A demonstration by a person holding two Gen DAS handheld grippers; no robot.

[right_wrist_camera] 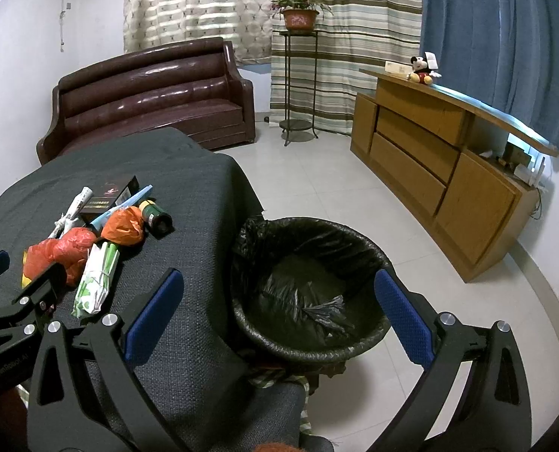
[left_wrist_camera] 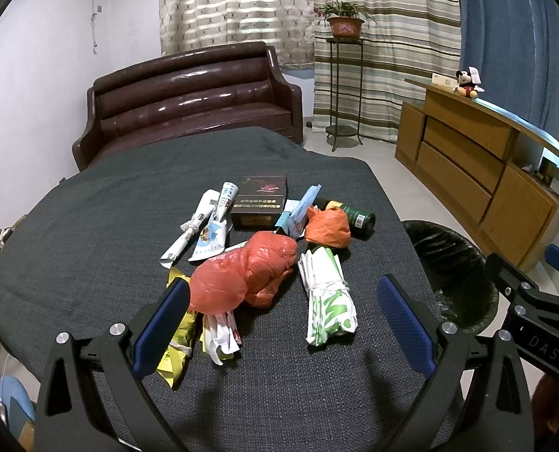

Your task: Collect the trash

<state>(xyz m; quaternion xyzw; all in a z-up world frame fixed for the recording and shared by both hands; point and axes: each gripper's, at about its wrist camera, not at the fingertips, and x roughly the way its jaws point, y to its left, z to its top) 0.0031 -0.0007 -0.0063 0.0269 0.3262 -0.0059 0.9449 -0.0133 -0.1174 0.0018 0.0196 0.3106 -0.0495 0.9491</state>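
Note:
A pile of trash lies on the dark grey table (left_wrist_camera: 91,226): a red plastic bag (left_wrist_camera: 241,275), an orange bag (left_wrist_camera: 326,228), a green-white paper bundle (left_wrist_camera: 326,301), rolled papers (left_wrist_camera: 207,222), a dark box (left_wrist_camera: 260,203), a green can (left_wrist_camera: 351,214) and yellow wrappers (left_wrist_camera: 177,346). My left gripper (left_wrist_camera: 283,305) is open and empty, just in front of the red bag and the paper bundle. My right gripper (right_wrist_camera: 279,293) is open and empty above the black-lined trash bin (right_wrist_camera: 309,286) beside the table's right edge. The pile also shows in the right wrist view (right_wrist_camera: 91,241).
A brown leather sofa (left_wrist_camera: 189,101) stands behind the table. A wooden sideboard (right_wrist_camera: 430,158) with a Mickey toy (right_wrist_camera: 422,69) runs along the right wall. A plant stand (right_wrist_camera: 298,75) is by the curtains. White tiled floor (right_wrist_camera: 317,173) lies between them.

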